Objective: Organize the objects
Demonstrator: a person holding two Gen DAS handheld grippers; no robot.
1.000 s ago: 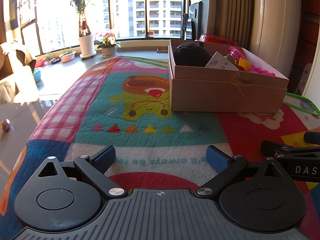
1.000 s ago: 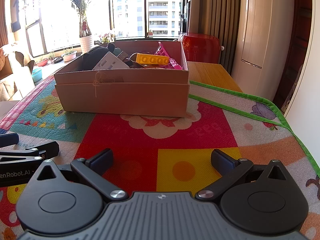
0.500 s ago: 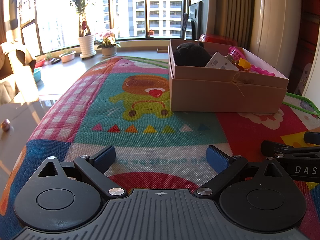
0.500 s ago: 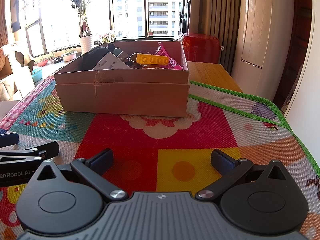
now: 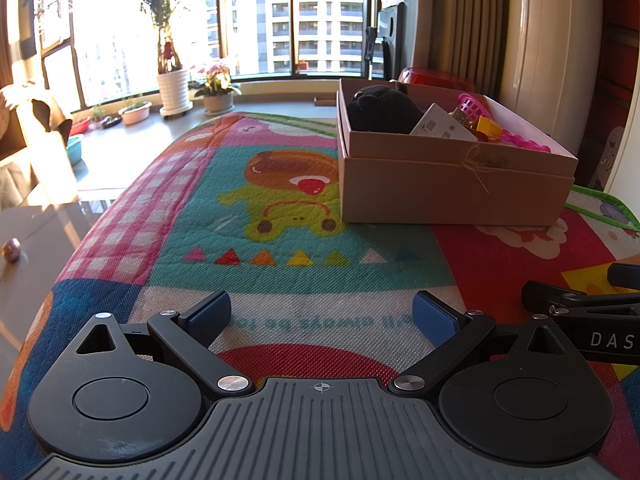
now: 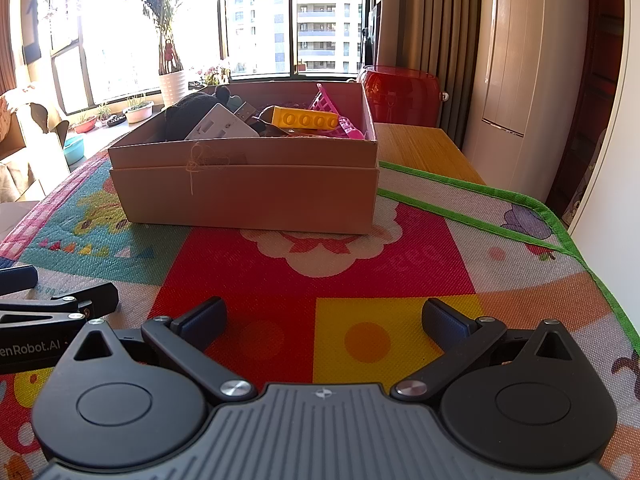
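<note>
A brown cardboard box [image 5: 452, 188] [image 6: 248, 192] stands on a colourful play mat [image 5: 280, 220] [image 6: 360, 256]. In it lie a black plush toy [image 5: 380, 110] [image 6: 188, 110], a white flat box [image 5: 440, 126] [image 6: 222, 124], a yellow brick [image 6: 306, 119] and pink plastic pieces [image 5: 472, 104] [image 6: 332, 102]. My left gripper [image 5: 322, 314] is open and empty, low over the mat, well in front of the box. My right gripper [image 6: 323, 318] is open and empty, also low over the mat, and shows at the right of the left wrist view [image 5: 580, 300].
A red stool [image 6: 400, 92] stands behind the box beside a wooden tabletop [image 6: 420, 144]. Potted plants [image 5: 174, 88] line the window sill at the far left. The mat's left edge drops off to a grey floor [image 5: 36, 232]. A white unit [image 6: 516, 80] stands at the right.
</note>
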